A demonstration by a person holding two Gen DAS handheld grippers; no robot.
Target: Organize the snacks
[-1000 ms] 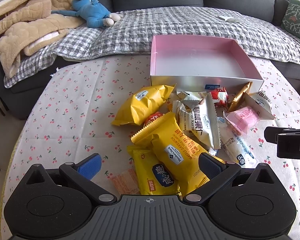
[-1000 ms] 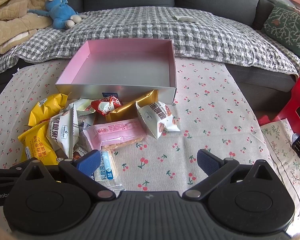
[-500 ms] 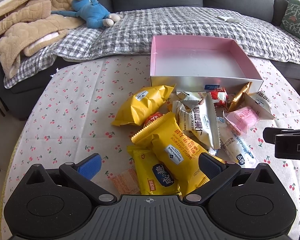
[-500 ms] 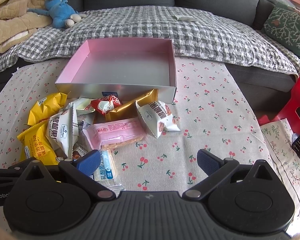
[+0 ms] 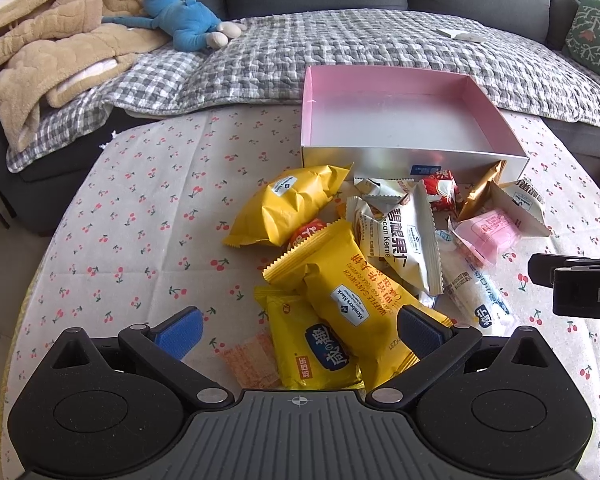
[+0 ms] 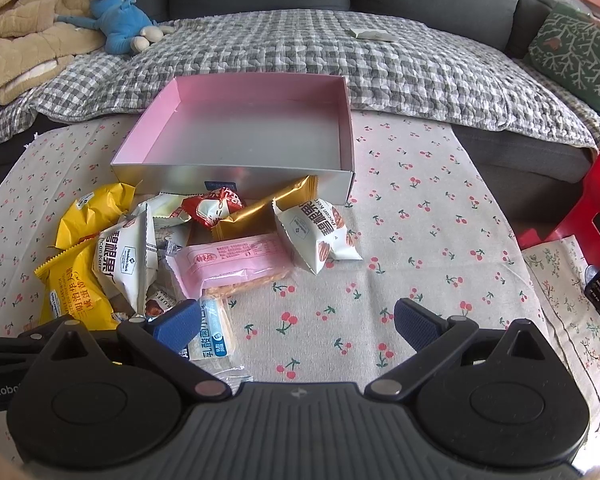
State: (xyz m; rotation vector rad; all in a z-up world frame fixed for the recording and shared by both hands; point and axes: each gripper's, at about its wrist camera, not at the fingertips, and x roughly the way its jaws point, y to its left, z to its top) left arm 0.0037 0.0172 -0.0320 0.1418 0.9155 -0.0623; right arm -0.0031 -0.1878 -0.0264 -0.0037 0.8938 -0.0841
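Pre-grasp step, nothing packed: left gripper (image 5: 298, 330) and right gripper (image 6: 296, 320) both wide open and empty, pink box (image 5: 396, 96) empty ahead of both, so next means closing on one of three yellow packs (image 5: 352, 292) between left fingers; also two white packs, one pink bar (image 6: 236, 258).

You see a pink-lined silver box (image 6: 236, 172) on a cherry-print tablecloth (image 6: 420, 216), yellow packets (image 5: 296, 208), a pink wrapper (image 6: 236, 260), and a grey gingham blanket (image 6: 300, 48).
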